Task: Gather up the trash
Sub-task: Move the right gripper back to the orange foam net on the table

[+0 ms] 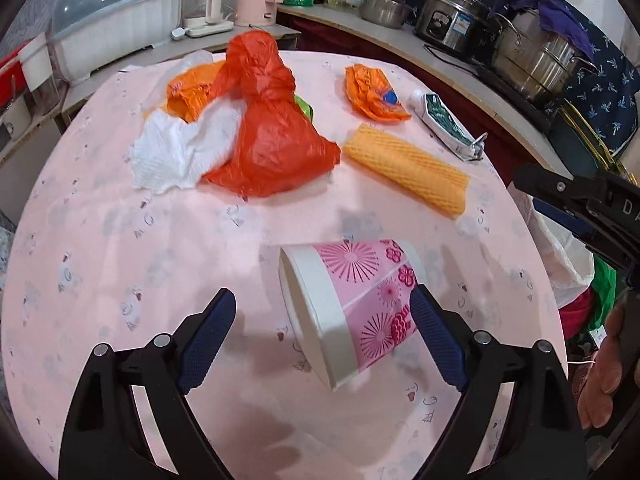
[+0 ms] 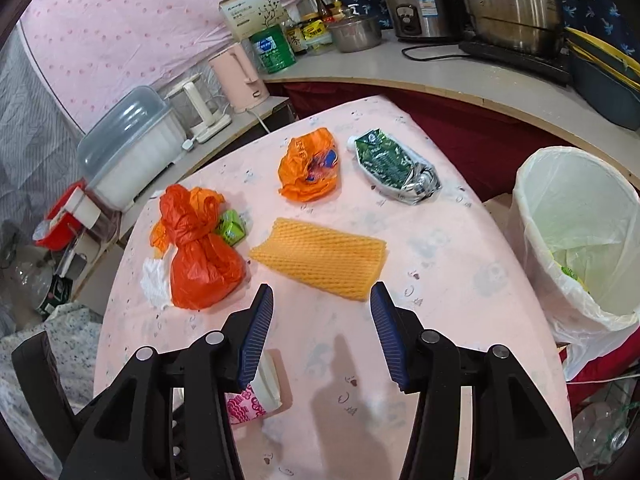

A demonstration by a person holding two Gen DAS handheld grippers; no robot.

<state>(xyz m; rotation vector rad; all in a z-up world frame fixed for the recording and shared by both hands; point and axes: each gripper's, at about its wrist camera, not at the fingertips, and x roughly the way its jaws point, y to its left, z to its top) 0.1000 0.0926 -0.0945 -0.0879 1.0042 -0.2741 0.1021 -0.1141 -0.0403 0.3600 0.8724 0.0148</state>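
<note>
A pink flowered paper cup [image 1: 352, 304] lies on its side on the pink tablecloth, between the fingers of my left gripper [image 1: 322, 291]. That gripper is open: the right pad is at the cup's base and the left pad stands clear of its rim. In the right wrist view the cup [image 2: 250, 396] peeks out behind a finger. My right gripper [image 2: 322, 287] is open and empty, just short of a yellow foam net [image 2: 320, 256]. Beyond lie a knotted red bag [image 2: 200, 264], an orange wrapper [image 2: 308, 168], a green tube [image 2: 392, 164] and white tissue [image 1: 180, 152].
A bin with a white liner [image 2: 576, 216] stands off the table's right edge. Behind the table a counter [image 2: 440, 76] carries steel pots, a rice cooker, a pink kettle and a covered dish rack [image 2: 128, 152]. A small green packet [image 2: 231, 227] leans on the red bag. A hand [image 1: 608, 380] shows at right.
</note>
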